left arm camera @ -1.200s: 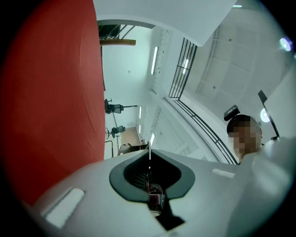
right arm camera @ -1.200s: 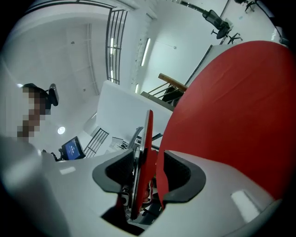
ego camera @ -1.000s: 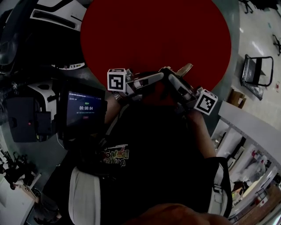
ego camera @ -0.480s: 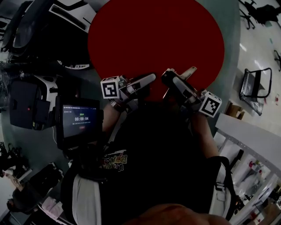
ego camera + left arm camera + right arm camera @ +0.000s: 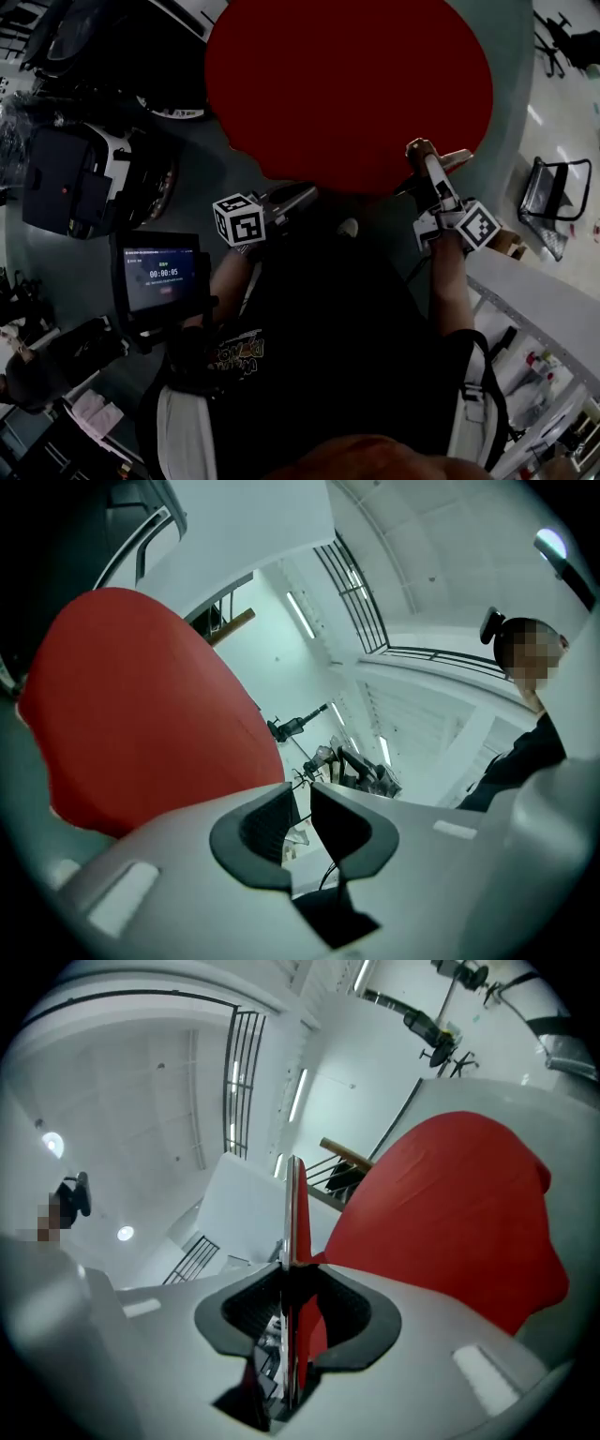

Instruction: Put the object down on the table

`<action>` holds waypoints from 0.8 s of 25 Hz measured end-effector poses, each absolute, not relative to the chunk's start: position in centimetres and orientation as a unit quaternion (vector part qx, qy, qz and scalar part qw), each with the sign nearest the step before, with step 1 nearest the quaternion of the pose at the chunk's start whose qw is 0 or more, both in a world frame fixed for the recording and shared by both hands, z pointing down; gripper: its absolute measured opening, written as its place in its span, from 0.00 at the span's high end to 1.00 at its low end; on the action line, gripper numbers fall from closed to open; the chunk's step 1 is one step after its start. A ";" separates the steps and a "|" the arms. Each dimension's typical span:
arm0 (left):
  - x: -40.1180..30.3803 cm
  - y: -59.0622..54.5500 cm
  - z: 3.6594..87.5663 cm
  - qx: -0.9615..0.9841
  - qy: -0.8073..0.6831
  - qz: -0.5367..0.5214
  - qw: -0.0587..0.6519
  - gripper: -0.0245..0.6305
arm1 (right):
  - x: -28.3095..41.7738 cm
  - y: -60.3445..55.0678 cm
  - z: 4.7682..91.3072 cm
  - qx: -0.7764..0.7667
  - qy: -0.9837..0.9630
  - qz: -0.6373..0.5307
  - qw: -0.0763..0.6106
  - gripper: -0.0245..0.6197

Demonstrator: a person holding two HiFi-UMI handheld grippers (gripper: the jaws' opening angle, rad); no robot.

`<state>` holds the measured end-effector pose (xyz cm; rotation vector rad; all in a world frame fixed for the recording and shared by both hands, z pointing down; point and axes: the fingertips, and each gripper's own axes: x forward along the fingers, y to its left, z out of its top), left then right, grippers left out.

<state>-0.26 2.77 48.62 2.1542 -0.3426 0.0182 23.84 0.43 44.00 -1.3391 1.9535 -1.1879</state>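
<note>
The two grippers have drawn apart. The left gripper (image 5: 298, 819), its fingers slightly parted with nothing between them, has pulled away, while the right gripper (image 5: 427, 167) has just closed its fingers further onto the thin flat object (image 5: 292, 1206), which juts edge-on beyond their tips. The red table (image 5: 347, 84) lies just ahead of those fingers, so lowering the object onto it seems the step left.

A small dark screen (image 5: 159, 278) shows a timer reading 00:00:05. The coloured lettering on the person's black shirt (image 5: 239, 349) is too dim to read.
</note>
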 end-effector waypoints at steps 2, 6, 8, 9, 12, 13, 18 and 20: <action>-1.6 2.4 49.4 0.868 -0.139 0.009 0.477 0.87 | 25.6 -0.5 44.7 -0.535 0.684 -0.429 0.250 0.77; -4.0 -0.4 48.9 0.864 -0.143 -0.002 0.483 0.87 | 27.4 -2.9 45.6 -0.587 0.620 -0.436 0.285 0.77; -5.2 -1.9 48.3 0.870 -0.136 0.001 0.474 0.87 | 27.1 -4.9 46.0 -0.600 0.607 -0.432 0.291 0.77; -5.7 -2.6 48.2 0.874 -0.129 0.005 0.468 0.88 | 26.8 -6.2 46.3 -0.604 0.604 -0.429 0.293 0.77; -7.5 -4.4 48.6 0.881 -0.111 0.019 0.460 0.88 | 24.6 -11.0 48.2 -0.596 0.590 -0.441 0.320 0.77; -8.2 -4.9 48.9 0.881 -0.110 0.021 0.459 0.88 | 23.8 -12.5 49.5 -0.590 0.579 -0.454 0.332 0.77; -11.5 -6.6 48.5 0.875 -0.138 0.005 0.463 0.88 | 21.6 -19.5 56.7 -0.574 0.537 -0.518 0.338 0.77; -12.7 -6.7 48.8 0.873 -0.156 0.008 0.462 0.88 | 20.8 -22.2 58.6 -0.576 0.535 -0.532 0.313 0.77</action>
